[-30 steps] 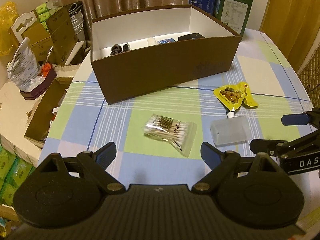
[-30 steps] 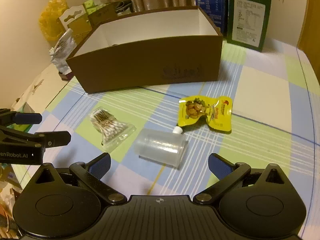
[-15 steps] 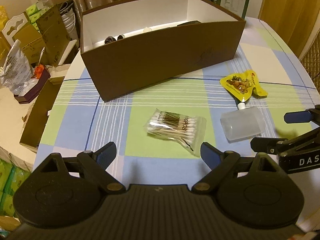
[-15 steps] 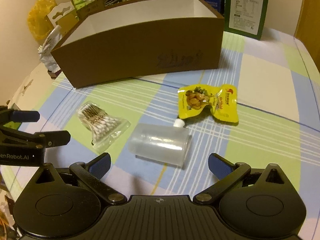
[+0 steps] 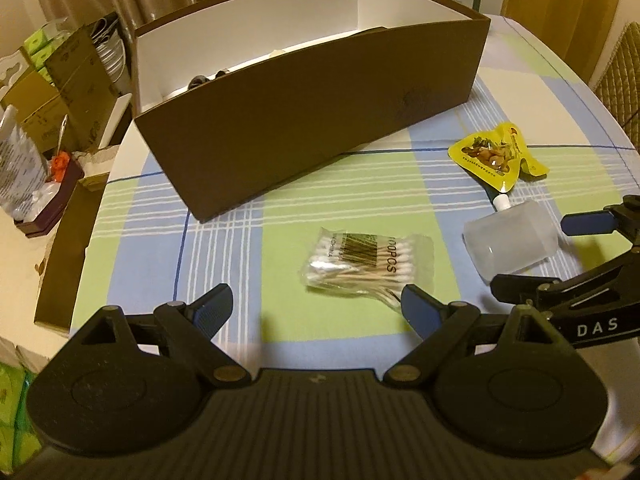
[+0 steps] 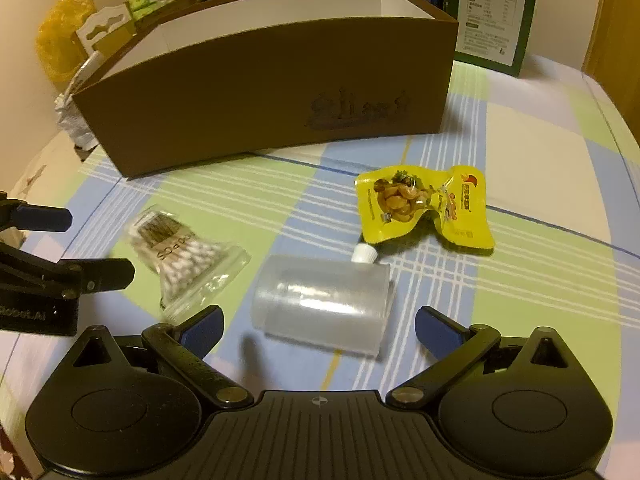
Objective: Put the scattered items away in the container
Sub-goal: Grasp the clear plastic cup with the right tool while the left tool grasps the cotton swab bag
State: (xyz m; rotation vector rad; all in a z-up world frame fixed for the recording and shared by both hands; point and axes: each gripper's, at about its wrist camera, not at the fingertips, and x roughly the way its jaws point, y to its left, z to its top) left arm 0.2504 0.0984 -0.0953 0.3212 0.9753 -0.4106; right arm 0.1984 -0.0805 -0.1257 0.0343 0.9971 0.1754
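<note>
The left claw [image 5: 316, 308] is hanging wide open with nothing in it, just in front of the bag of cotton swabs [image 5: 366, 266], which is lying in front of the brown box [image 5: 320, 120]. The right claw [image 6: 318, 326] is gaping open and empty too, over the clear plastic cup [image 6: 322, 304] lying on its side. The yellow snack pouch [image 6: 424, 208] is sitting right of the swabs, nearer the box. Next, each claw probably needs to drop lower and squeeze. The checked cloth is covering the surface [image 6: 540, 152]; cartons and curtains are standing behind the box.

matt brown cardboard box [image 5: 312, 120], checked cloth tablecloth [image 5: 224, 240], glossy crinkly plastic swab bag [image 5: 368, 264], frosted smooth plastic cup [image 6: 320, 304], shiny yellow pouch [image 6: 424, 208].
</note>
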